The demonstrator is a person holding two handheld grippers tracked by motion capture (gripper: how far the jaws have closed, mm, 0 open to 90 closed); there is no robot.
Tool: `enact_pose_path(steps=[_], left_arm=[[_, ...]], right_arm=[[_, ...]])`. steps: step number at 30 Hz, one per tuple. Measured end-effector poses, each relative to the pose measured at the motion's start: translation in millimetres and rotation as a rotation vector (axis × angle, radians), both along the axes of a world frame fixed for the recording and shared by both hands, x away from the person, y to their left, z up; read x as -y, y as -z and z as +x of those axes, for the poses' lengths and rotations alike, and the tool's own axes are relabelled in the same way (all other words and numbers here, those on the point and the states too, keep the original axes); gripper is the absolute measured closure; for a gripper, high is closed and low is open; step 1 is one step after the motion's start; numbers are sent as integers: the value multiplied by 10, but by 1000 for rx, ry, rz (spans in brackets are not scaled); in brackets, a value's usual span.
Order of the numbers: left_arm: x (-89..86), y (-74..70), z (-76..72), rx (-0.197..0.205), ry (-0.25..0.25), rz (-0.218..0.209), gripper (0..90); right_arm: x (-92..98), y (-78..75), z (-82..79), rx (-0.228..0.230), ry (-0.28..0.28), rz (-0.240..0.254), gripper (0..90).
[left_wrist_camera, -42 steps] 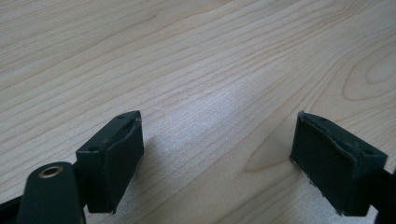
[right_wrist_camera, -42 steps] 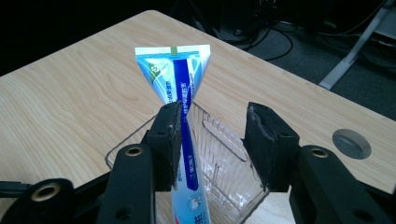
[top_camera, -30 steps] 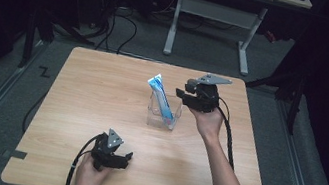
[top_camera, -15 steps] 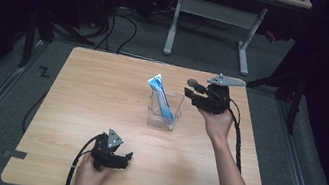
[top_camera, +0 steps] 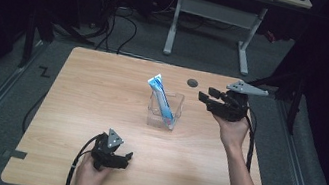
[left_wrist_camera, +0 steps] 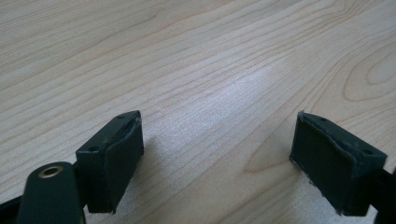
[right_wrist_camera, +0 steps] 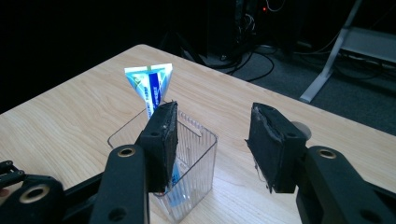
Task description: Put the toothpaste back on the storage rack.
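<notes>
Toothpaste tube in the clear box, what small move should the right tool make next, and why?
Probably ease the right tool a little farther from the clear box: the toothpaste tube stands inside it, and the tool is open and empty beside it.

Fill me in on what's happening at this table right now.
A person works at a wooden table with a gripper in each hand. A blue and white tube stands tilted in a clear plastic container near the table's middle. The right gripper is held in the air to the right of the container, jaws open and empty. The left gripper rests low near the front edge, jaws also open, with bare wood between them.
</notes>
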State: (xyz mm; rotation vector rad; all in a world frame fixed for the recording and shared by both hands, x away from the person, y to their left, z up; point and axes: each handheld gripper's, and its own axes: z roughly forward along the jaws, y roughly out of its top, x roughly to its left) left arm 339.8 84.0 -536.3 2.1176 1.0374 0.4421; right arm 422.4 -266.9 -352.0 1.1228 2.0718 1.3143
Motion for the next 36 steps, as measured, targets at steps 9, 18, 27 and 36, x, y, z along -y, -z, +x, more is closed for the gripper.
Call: enact_pose_path(steps=[9,18,27,36], left_arm=[[0,-1,0,-1,1,1,171],[-1,-2,0,-2,1,2,171],[0,-1,0,-1,1,-1,171],[0,-1,1,-1,1,0,171]], right_arm=[[154,-98,-144,9,20,1,506],[286,-196,-332,16,29,-21,499],[440,-142,-460,12,46,-13,495],[581,-31,-539,0,68,15,492]])
